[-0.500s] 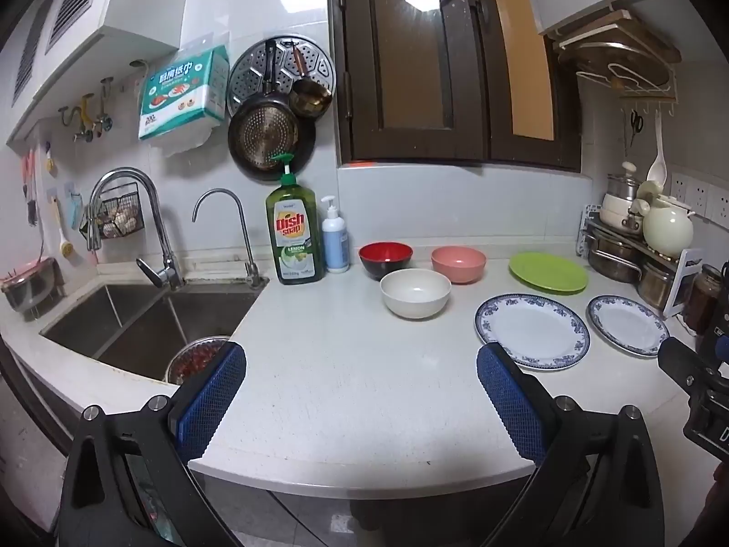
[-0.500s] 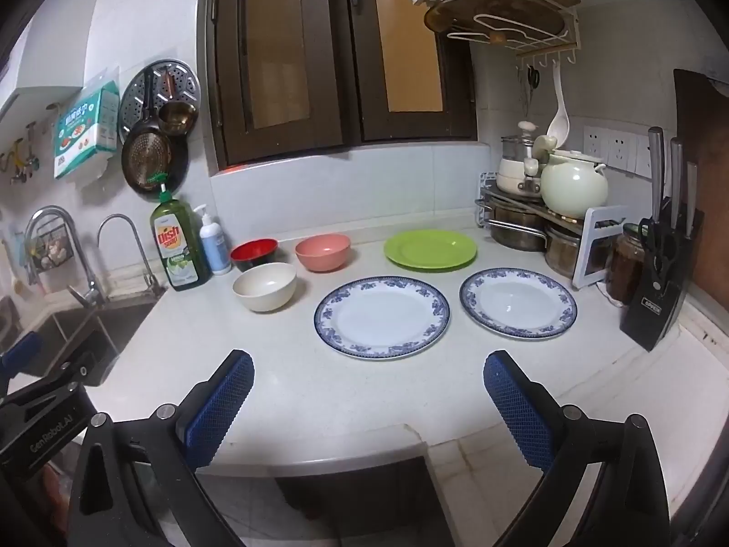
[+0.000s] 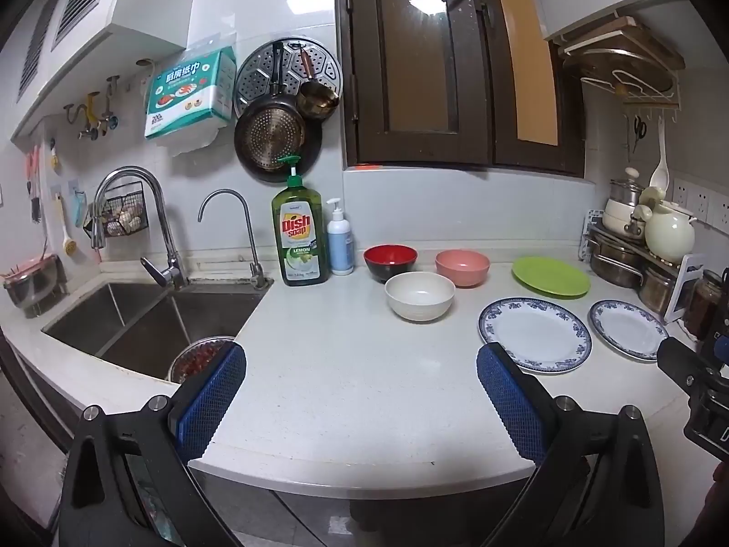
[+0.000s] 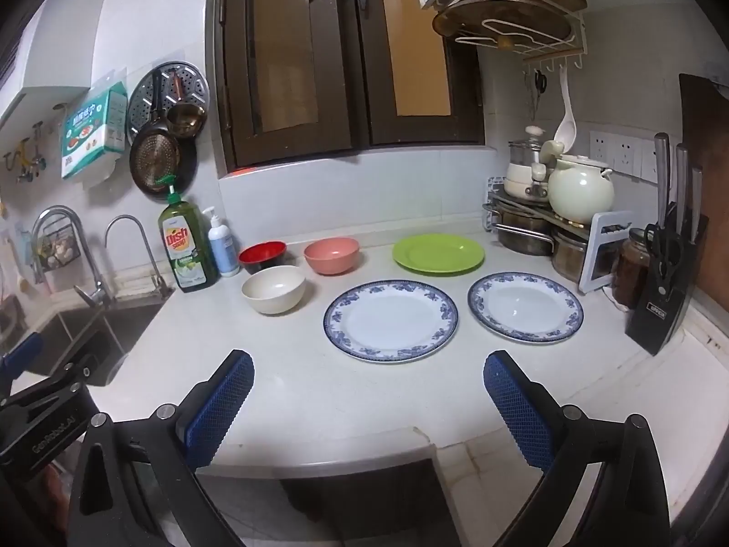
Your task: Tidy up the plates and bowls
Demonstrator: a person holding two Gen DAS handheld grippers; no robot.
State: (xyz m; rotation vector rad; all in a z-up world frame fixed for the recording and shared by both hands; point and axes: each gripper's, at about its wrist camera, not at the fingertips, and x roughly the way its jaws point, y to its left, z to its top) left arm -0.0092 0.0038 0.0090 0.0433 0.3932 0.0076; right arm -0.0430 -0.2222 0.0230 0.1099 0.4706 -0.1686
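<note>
Both grippers same build: left gripper point(image 3: 361, 389) and right gripper point(image 4: 368, 394) have black angular frames, silver screws at the finger bases, blue cross-hatched pads point(image 4: 218, 405). "GenRobot.AI" printed white on the housing at the left edge of the right wrist view.

We find only a slight shift of the views. In the right wrist view the white bowl point(image 4: 273, 289), the nearer blue-rimmed plate point(image 4: 390, 319) and the dish soap bottle point(image 4: 187, 246) now sit a touch further toward 4 o'clock in the frame, so the right gripper point(image 4: 368, 358) has turned a little. The left gripper point(image 3: 360, 351) shows the same small drift: bowl and bottle have slid faintly toward 4 o'clock.
</note>
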